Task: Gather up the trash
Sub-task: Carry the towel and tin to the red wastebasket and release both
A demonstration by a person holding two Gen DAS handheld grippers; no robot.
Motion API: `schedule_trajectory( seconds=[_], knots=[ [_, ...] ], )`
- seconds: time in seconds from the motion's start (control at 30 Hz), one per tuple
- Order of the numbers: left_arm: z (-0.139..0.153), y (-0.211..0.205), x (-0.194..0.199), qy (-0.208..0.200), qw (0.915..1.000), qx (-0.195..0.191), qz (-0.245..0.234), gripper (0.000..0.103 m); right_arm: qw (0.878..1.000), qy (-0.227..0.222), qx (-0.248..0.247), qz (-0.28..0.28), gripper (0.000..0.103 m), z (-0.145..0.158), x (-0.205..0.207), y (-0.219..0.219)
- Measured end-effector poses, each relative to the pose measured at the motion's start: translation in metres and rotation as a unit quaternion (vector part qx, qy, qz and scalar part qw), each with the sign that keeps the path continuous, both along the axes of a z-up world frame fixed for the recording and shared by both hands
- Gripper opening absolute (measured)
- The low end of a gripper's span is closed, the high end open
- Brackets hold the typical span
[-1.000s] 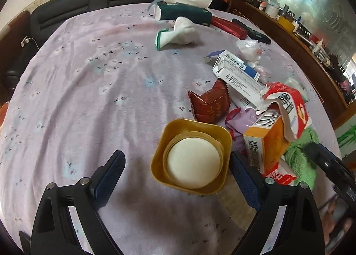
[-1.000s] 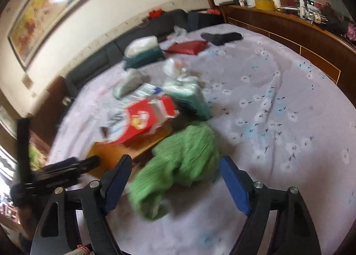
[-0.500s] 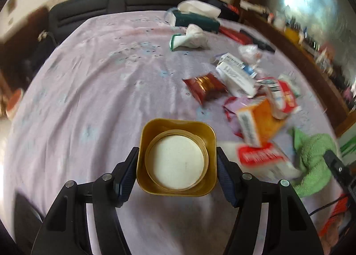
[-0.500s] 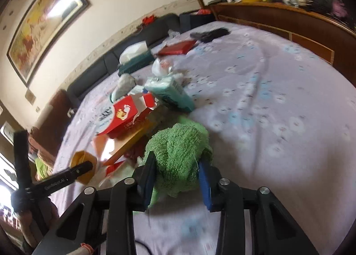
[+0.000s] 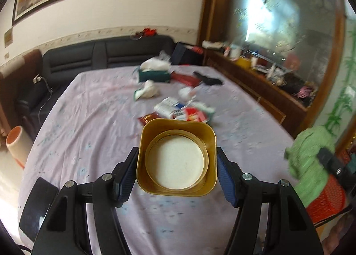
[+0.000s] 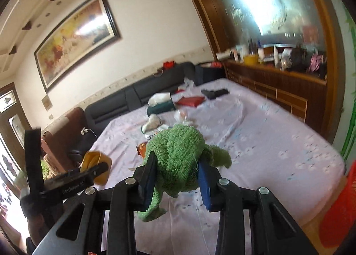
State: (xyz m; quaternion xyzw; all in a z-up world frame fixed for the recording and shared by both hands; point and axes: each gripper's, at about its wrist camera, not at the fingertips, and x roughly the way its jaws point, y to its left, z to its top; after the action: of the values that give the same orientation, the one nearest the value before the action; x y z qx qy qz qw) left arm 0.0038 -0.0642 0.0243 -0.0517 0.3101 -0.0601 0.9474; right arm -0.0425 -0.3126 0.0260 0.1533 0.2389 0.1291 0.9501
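Observation:
My left gripper [image 5: 176,173] is shut on a gold square tub [image 5: 176,157] with a white round bottom, held up above the purple floral tablecloth [image 5: 93,126]. My right gripper [image 6: 176,178] is shut on a green towel rag [image 6: 178,155], lifted off the table; the rag also shows at the right of the left wrist view [image 5: 309,166]. The gold tub and left gripper show at the left of the right wrist view [image 6: 95,166]. A red mesh basket [image 5: 327,197] sits below the rag at the table's right edge.
Wrappers and cartons [image 5: 182,110] lie in the middle of the table. Farther back are a crumpled white wrapper [image 5: 148,90], a green tissue box [image 5: 154,72], a red packet [image 5: 185,79] and a black item [image 5: 208,79]. A black sofa [image 5: 106,55] and wooden sideboard [image 5: 262,86] flank the table.
Both grippers closed on their objects, the left on the gold tub, the right on the green rag, and lifted them up and back from the table.

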Motion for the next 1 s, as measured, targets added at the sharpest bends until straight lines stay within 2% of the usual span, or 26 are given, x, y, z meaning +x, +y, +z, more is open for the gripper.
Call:
schedule_trajectory(
  seconds=[0.17,0.4,0.67,1.0],
  knots=[
    [0.026,-0.015,-0.023,-0.026,0.9995,-0.003,-0.019,0.065,1.000,-0.025,0.004,-0.005,0.036,0.016,-0.036,-0.010],
    [0.036,-0.027,-0.045,-0.042,0.9983,-0.006,-0.040,0.065,0.998,-0.057,0.011,-0.031,0.036,0.035,-0.078,-0.024],
    [0.038,-0.039,-0.052,-0.045,0.9972,-0.002,-0.059,0.065,0.996,-0.075,0.015,-0.055,0.036,0.045,-0.103,-0.040],
    [0.037,-0.053,-0.052,-0.041,0.9963,0.000,-0.075,0.065,0.993,-0.088,0.018,-0.076,0.036,0.051,-0.115,-0.059]
  ],
)
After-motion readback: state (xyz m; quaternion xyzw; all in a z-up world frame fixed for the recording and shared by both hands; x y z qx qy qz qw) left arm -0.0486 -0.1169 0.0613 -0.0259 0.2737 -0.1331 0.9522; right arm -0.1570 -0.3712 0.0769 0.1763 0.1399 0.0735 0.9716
